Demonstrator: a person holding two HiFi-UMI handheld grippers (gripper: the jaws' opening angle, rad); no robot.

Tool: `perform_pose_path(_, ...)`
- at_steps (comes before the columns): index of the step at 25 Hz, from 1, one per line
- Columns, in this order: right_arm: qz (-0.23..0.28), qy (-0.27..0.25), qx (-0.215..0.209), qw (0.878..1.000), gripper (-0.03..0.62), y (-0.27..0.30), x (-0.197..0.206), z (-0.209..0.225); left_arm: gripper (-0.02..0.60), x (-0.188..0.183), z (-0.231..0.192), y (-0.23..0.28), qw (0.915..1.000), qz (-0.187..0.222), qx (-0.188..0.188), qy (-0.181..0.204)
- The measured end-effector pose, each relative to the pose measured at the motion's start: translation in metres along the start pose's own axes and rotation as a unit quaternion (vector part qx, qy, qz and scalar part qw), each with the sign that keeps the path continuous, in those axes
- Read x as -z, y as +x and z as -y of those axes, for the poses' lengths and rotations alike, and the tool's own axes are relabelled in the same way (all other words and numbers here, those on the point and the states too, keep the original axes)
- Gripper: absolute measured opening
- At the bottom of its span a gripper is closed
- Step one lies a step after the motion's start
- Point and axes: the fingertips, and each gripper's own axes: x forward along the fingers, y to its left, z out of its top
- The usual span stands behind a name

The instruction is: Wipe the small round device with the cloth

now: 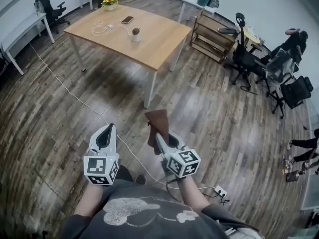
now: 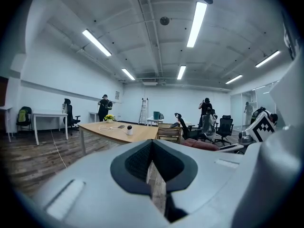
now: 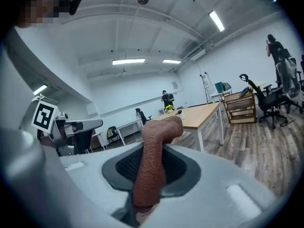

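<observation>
Right tool [image 1: 160, 138] is clamped on the cloth [image 1: 158, 121], which stands up from its jaws over the floor. Left tool [image 1: 106, 132] has its jaws together, empty. The device [image 1: 135, 32] stands on the desk [image 1: 159, 39], well apart from both tools.

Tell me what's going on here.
A person stands on the wooden floor with a hand-held gripper in each hand. The right hand-held gripper is shut on a brown cloth. The left hand-held gripper is shut and empty. The small round device sits on the table well ahead of both, so the wiping has not yet begun.
</observation>
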Motion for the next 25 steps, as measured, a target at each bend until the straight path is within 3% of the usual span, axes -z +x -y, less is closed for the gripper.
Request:
perform_pose_path(5, 0.002, 0.014, 0.009, 1.0, 0.075, 0.001, 0.008, 0.005, 0.018, 0.007, -0.012, 0.006, 0.9999, -0.014, 0.0, 0.01)
perform_pose_path(11, 0.022, 0.035, 0.019, 0.999, 0.077, 0.009, 0.002, 0.024, 0.018, 0.016, -0.013, 0.032, 0.9993, -0.017, 0.031, -0.011)
perform_pose_path(17, 0.006, 0.023, 0.042, 0.999, 0.077, 0.033, -0.008, 0.054, 0.018, 0.023, -0.021, 0.084, 0.9975, -0.034, 0.059, -0.019)
perform_pose_path(25, -0.004, 0.012, 0.057, 0.998, 0.077, 0.111, -0.046, 0.086, 0.018, 0.005, -0.071, 0.172, 0.9967, -0.042, 0.067, -0.019)
